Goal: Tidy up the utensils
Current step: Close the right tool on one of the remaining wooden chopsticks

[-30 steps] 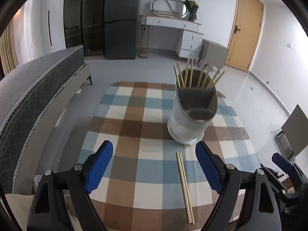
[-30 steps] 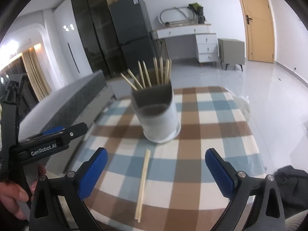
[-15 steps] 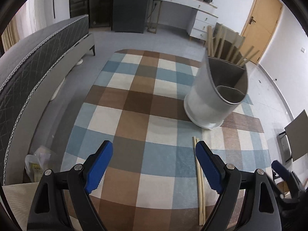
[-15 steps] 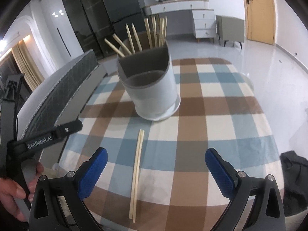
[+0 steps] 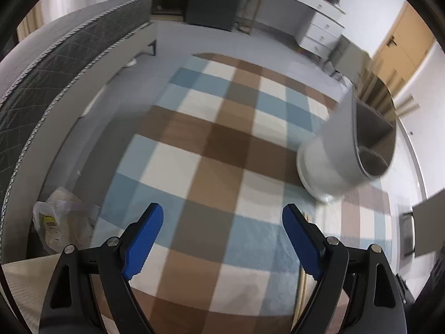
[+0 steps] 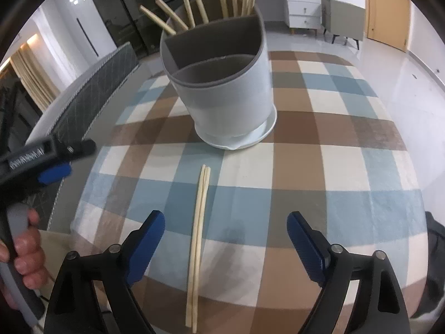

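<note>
Step in hand, as I judge it: lining up on the last loose pair. The right gripper with blue-padded black fingers is hanging low over the table, jaws standing wide apart, nothing between them. The two pale wooden chopsticks are lying side by side and touching, running from lower centre of the right wrist view up toward the middle, slightly left of midway between the pads.

The white round utensil holder with grey divided insert is standing upright on its white saucer in the upper centre, just beyond the far tips of the pair. Several wooden chopsticks are already leaning in its rear compartment; the front compartment is looking empty.

The left gripper is also spread open and empty, pointing at bare cloth; its view is smeared by motion. The holder is showing at right of that frame.

Next move, by my reckoning: bringing the right pads down astride both sticks, shifting a touch leftward to centre them, and closing across the pair so neither rolls free.

Surface: a rounded table under a brown, blue and cream checked cloth. Room: a grey quilted bed at left, a white dresser and a tan wooden door toward the upper right, pale glossy floor.
</note>
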A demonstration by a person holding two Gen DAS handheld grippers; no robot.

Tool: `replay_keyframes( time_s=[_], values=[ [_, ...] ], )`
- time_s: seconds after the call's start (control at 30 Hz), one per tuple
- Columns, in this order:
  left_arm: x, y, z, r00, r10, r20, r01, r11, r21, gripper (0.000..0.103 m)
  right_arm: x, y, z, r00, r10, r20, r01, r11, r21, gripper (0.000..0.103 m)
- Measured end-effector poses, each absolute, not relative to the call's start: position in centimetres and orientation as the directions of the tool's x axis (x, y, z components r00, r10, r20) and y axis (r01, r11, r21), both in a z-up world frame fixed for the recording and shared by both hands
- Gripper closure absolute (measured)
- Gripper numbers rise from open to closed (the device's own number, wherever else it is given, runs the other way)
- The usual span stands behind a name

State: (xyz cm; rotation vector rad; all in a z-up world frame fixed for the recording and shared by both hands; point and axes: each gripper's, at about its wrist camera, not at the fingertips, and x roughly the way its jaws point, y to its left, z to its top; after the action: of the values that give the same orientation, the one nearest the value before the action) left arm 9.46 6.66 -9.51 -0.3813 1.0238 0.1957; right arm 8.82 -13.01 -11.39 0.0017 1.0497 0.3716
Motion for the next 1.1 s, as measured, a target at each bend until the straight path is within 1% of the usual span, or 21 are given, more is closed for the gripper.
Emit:
replay_keyframes(
  time_s=[0.1, 0.13, 0.2, 0.37, 0.4, 0.47, 0.53, 0.6, 0.67, 1.1],
  values=[
    [9.6, 7.2, -9.4, 0.515, -0.019, -0.857, -0.345, 0.911, -0.227, 0.019, 9.8, -12.3, -11.9, 0.42, 0.292, -0.859, -0.308, 0.937, 0.167, 0.022],
    [9.6, 7.3, -9.5, 0.512, -0.02, -0.859, -0.346, 0.91, -0.228, 0.019, 10.3, -11.8, -12.2, 0.404, 0.293, -0.867, -0.314, 0.934, 0.169, 0.029],
    [9.7, 7.5, -9.6, 0.503, -0.028, -0.864, -0.351, 0.907, -0.234, 0.019, 11.2, -11.0, -12.8, 0.378, 0.294, -0.878, -0.325, 0.93, 0.171, 0.039],
    [9.8, 8.2, -9.4, 0.493, -0.071, -0.867, -0.363, 0.889, -0.28, 0.019, 12.7, -9.7, -13.8, 0.355, 0.275, -0.894, -0.331, 0.931, 0.155, 0.044],
    [9.7, 8.3, -9.1, 0.501, -0.063, -0.863, -0.363, 0.89, -0.276, 0.019, 13.0, -9.3, -14.0, 0.349, 0.264, -0.899, -0.335, 0.931, 0.143, 0.05],
    [9.6, 8.3, -8.8, 0.51, -0.053, -0.859, -0.364, 0.891, -0.271, 0.019, 13.5, -9.0, -14.3, 0.342, 0.243, -0.908, -0.342, 0.932, 0.121, 0.055],
    [9.7, 8.5, -8.9, 0.505, -0.062, -0.861, -0.371, 0.885, -0.282, 0.019, 14.0, -8.6, -14.6, 0.338, 0.224, -0.914, -0.349, 0.932, 0.099, 0.062],
    [9.8, 8.6, -9.1, 0.497, -0.068, -0.865, -0.377, 0.881, -0.285, 0.019, 14.3, -8.4, -14.8, 0.334, 0.212, -0.918, -0.349, 0.933, 0.089, 0.063],
    [9.8, 8.7, -9.2, 0.492, -0.061, -0.868, -0.381, 0.882, -0.278, 0.019, 14.7, -8.2, -15.3, 0.318, 0.199, -0.927, -0.343, 0.936, 0.084, 0.068],
    [9.7, 8.9, -9.3, 0.478, -0.056, -0.877, -0.388, 0.882, -0.268, 0.019, 14.4, -8.2, -15.5, 0.297, 0.144, -0.944, -0.362, 0.932, 0.028, 0.071]
  ],
)
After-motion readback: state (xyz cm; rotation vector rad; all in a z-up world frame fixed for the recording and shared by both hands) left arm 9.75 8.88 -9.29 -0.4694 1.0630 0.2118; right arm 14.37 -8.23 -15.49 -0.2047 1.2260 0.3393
